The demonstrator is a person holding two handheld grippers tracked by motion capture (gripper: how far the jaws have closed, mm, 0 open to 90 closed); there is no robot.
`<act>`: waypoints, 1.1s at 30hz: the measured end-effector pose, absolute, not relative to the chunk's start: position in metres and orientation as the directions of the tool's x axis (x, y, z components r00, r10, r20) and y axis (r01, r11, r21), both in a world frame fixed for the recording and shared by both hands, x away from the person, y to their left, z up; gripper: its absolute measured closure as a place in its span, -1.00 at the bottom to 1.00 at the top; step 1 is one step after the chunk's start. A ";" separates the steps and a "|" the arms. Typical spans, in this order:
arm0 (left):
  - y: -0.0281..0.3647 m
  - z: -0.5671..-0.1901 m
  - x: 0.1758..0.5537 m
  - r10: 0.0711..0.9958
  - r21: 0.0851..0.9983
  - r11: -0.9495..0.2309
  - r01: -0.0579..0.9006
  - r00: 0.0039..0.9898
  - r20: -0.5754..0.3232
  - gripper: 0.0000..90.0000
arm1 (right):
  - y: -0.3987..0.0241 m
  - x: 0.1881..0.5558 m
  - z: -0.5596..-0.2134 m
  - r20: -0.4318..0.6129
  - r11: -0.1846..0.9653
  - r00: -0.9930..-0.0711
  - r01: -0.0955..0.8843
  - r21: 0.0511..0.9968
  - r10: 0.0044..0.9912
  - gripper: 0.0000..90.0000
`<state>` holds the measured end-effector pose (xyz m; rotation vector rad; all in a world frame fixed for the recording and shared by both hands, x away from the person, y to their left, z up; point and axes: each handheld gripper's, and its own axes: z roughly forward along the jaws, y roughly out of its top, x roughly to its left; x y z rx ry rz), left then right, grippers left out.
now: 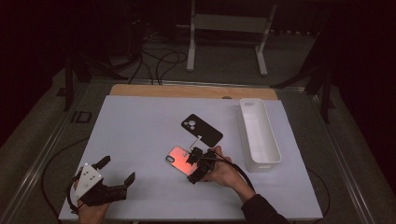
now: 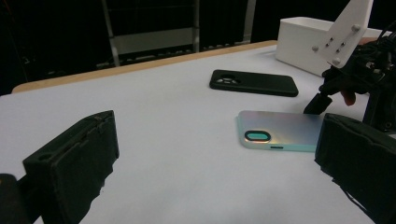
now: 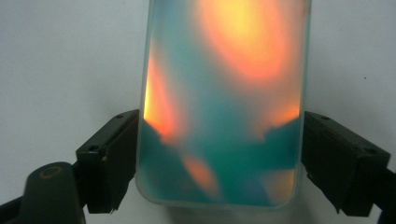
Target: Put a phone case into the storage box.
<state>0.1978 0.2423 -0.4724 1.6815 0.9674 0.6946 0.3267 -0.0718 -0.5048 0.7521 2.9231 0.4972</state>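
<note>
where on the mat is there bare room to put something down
The widest bare patch is the mat's far left, between the left gripper and the black phone case. A bare strip lies along the near edge between the hands. It is crowded around the iridescent phone case, right gripper and white bin.

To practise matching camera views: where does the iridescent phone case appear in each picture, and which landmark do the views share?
High view: iridescent phone case lies just below centre, glowing orange-red, under the right gripper.
Left gripper view: right of centre, pale and flat.
Right gripper view: fills the centre, between the jaws.
Shared landmark: the white table surface.
</note>
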 end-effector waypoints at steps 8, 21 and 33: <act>0.244 -0.473 0.199 0.868 0.949 -0.139 0.282 0.497 -0.020 -1.00 | -0.074 0.324 -0.502 0.032 0.801 -0.865 0.478 0.360 0.501 -0.62; 0.235 -0.469 0.203 0.860 0.940 -0.129 0.316 0.508 -0.053 -1.00 | -0.085 0.319 -0.478 0.054 0.714 -0.840 0.491 0.500 0.540 -0.63; 0.213 -0.451 0.220 0.849 0.912 -0.162 0.378 0.524 -0.066 -1.00 | -0.098 0.314 -0.454 0.042 0.610 -0.820 0.457 0.648 0.570 -0.63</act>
